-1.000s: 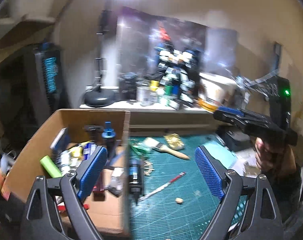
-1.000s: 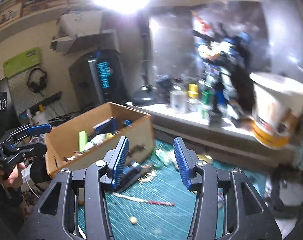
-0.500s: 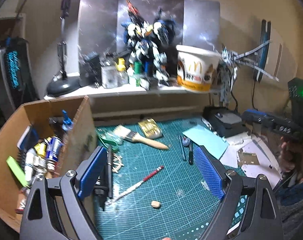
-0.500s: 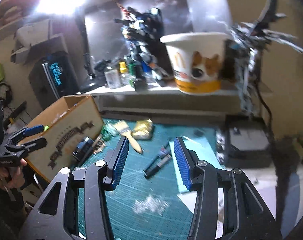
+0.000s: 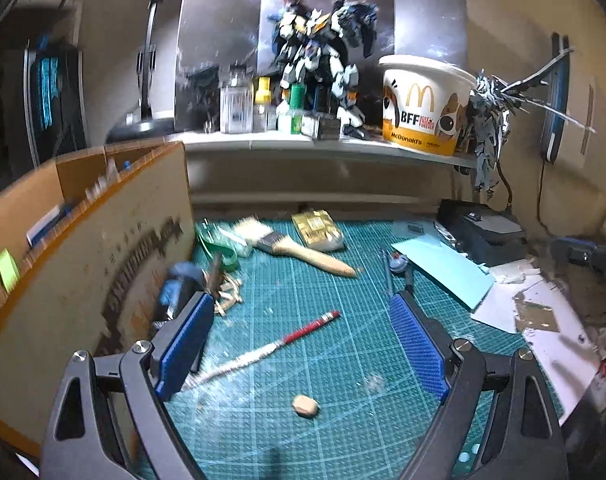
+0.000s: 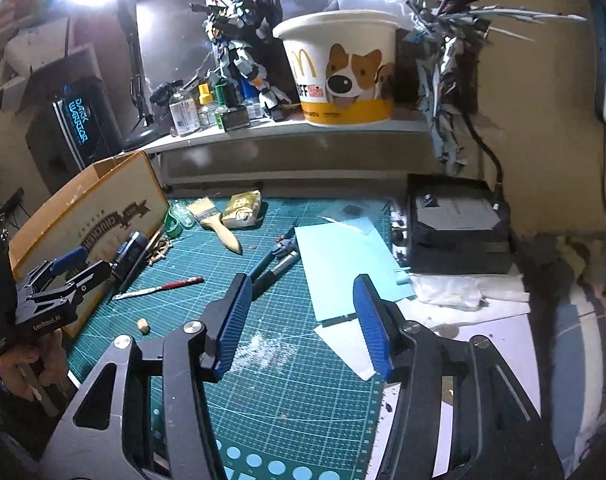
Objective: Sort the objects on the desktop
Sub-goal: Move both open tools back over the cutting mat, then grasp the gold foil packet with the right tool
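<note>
A cardboard box (image 5: 83, 264) with sorted items stands at the left of the green cutting mat (image 5: 303, 360); it also shows in the right wrist view (image 6: 87, 216). My left gripper (image 5: 303, 336) is open and empty above a red-and-white pen knife (image 5: 263, 352) and a small cork piece (image 5: 305, 406). My right gripper (image 6: 299, 320) is open and empty above the mat, near black pens (image 6: 273, 266) and a light blue card (image 6: 343, 264). A paintbrush (image 6: 215, 220), a gold packet (image 6: 243, 208) and a blue-black tool (image 6: 129, 256) lie near the box.
A raised shelf (image 5: 323, 146) at the back holds a McDonald's bucket (image 5: 423, 114), robot models (image 5: 319, 56) and paint bottles (image 5: 263, 108). A black device (image 6: 455, 224) and white paper scraps (image 6: 463, 292) lie at the right. A green tape roll (image 5: 219, 248) lies beside the box.
Both grippers have swung right and lower, from the box toward the mat. The left one now looks at the box's outer wall. Both stayed open and empty.
</note>
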Motion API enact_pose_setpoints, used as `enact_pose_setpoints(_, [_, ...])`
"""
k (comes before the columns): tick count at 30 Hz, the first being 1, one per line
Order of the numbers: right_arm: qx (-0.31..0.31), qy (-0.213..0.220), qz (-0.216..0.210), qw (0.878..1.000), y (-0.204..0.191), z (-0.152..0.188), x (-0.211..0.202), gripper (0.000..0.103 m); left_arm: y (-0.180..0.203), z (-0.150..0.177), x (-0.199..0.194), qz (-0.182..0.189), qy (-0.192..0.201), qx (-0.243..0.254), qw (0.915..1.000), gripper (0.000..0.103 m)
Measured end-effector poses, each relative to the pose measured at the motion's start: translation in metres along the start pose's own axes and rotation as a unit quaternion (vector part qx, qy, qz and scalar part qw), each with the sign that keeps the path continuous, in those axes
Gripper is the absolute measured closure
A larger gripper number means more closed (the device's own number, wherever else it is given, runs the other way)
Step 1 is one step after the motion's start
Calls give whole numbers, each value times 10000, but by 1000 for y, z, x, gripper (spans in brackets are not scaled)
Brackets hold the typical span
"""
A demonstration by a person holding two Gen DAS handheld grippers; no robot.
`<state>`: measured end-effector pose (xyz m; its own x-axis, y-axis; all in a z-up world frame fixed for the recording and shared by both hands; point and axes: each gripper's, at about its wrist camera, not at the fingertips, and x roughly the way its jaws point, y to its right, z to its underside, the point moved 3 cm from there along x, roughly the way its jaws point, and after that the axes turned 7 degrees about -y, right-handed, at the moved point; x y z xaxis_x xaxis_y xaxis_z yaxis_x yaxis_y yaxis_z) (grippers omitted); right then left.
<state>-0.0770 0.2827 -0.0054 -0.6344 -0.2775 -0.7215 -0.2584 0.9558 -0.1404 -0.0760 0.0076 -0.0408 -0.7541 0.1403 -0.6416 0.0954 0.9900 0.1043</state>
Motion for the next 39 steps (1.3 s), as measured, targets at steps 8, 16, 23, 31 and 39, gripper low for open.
enact_pose_setpoints(8, [50,-118,36,9999,1,13,1,53,-13,7,25,91,-455,-354,9983,13])
enact_pose_setpoints(16, [51,-213,-4,9998,1,16,8,52,-18,8,30,-58,-583,-458,9972,13])
enact_pose_setpoints(23, [-145,-258,-84,9995,-8,6,15,52,-17,11,28,-135,-622,-367,9973,13])
enact_pose_setpoints(31, [-315,-413,-580,9970,-31,-20,58,50,-23,9,28,-263,-644,-403,9968,13])
enact_pose_setpoints(39, [-490,-813,-791,9923,-62,-70,150,50,-31,0,36,-386,-674,-410,9961,13])
